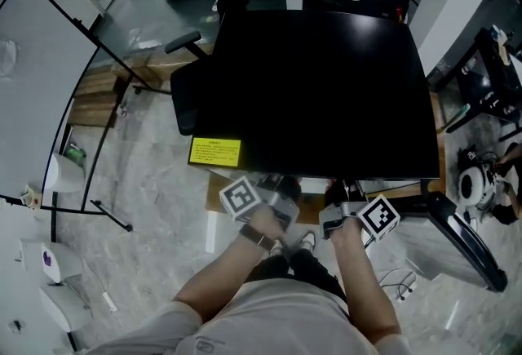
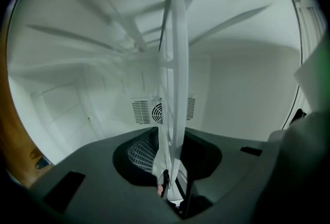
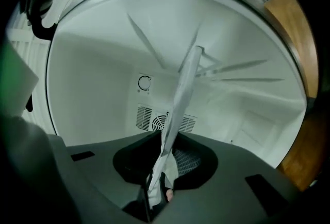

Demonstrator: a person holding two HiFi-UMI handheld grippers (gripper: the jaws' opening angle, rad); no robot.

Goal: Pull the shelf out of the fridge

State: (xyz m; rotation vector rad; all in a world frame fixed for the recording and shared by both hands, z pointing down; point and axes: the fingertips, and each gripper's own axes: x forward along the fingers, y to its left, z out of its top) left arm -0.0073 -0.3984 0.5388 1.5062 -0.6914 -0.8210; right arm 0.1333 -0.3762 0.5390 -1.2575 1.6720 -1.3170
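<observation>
My left tongs [image 2: 172, 193] and right tongs [image 3: 156, 193] each pinch the shelf's [image 2: 173, 79] front edge, side by side and equally near. The shelf lies inside the fridge [image 1: 326, 92], running straight away from me, so the pull comes towards my body.

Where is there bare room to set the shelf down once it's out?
The fridge's black top is bare. Marble floor left of the person, beside the whiteboard stand, is open. Crowded: the right, with a stand leg and cables.

Right gripper [image 3: 157, 194] is clamping the white shelf [image 3: 183, 89] edge-on, facing the vent grille [image 3: 146, 117] inside the fridge [image 3: 87, 84].
</observation>
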